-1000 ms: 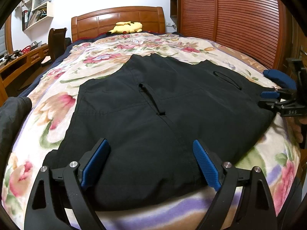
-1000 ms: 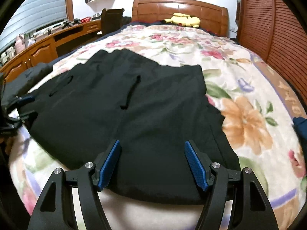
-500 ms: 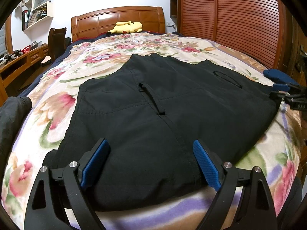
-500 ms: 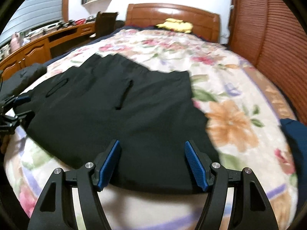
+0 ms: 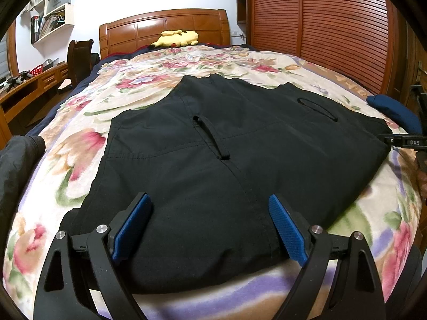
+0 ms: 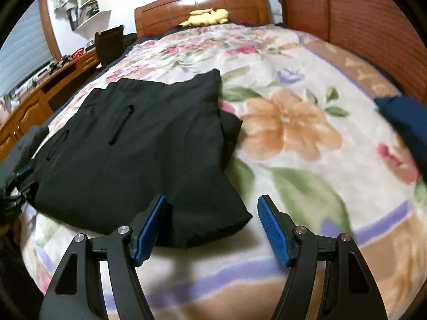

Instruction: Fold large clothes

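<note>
From the left wrist, the left gripper [image 5: 210,224] hangs with its blue pads spread wide and empty over the near hem of the black garment [image 5: 226,160], which lies flat across the floral blanket [image 5: 80,144]; a yellow plush [image 5: 176,38] sits at 12 o'clock. From the right wrist, the right gripper [image 6: 212,226] is likewise spread and empty, with the black garment [image 6: 133,146] at 10 o'clock, its near corner between the pads, and a navy cloth [image 6: 405,117] at 3 o'clock.
</note>
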The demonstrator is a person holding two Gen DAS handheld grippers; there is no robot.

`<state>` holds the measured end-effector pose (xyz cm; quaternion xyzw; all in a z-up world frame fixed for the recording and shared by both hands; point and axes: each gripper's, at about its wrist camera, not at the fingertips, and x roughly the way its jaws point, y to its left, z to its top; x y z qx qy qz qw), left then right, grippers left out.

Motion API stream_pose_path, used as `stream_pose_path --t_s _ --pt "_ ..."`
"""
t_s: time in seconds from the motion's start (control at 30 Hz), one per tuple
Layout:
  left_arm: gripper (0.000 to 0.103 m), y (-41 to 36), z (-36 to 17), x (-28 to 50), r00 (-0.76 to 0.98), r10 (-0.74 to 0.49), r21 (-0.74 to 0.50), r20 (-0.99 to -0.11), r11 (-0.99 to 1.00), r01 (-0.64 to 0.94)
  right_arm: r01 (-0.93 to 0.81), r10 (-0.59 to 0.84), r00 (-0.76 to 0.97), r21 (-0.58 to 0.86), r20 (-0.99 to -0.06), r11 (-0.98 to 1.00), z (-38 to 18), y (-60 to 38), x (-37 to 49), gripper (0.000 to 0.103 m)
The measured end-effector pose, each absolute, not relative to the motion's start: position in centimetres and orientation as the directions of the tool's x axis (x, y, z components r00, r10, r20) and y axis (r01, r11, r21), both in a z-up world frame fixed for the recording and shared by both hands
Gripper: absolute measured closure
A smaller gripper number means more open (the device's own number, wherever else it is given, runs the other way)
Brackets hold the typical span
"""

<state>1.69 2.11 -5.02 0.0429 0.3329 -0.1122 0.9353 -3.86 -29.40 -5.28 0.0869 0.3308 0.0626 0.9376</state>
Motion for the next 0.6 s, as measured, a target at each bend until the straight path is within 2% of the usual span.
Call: stream_pose_path --t_s 0.23,0.43,0.47,0.6 --pt "0.012 2.1 -5.0 1.7 0.753 -0.182 0.005 -0.632 0.971 0.239 -0.065 0.238 0.759 0.293 -0.606 0.954 -5.8 -29.8 -2.6 0.034" --pt "0.012 2.1 -5.1 1.7 0.752 -0.178 0.008 -0.635 0.971 0.237 -0.107 0.275 0.768 0.308 -0.578 0.945 -5.8 -29.4 -2.8 0.067" --pt "0.012 2.1 -5.1 1.7 0.752 -0.179 0.008 -0.634 0.971 0.237 -0.118 0.283 0.77 0.308 -0.572 0.944 -5.8 -29.3 -2.8 0.079" --pt "0.012 2.2 -5.1 1.7 0.75 -0.177 0.008 -0.637 0.972 0.236 -0.134 0.256 0.771 0.245 -0.583 0.96 -4.5 -28.5 -2.8 0.086"
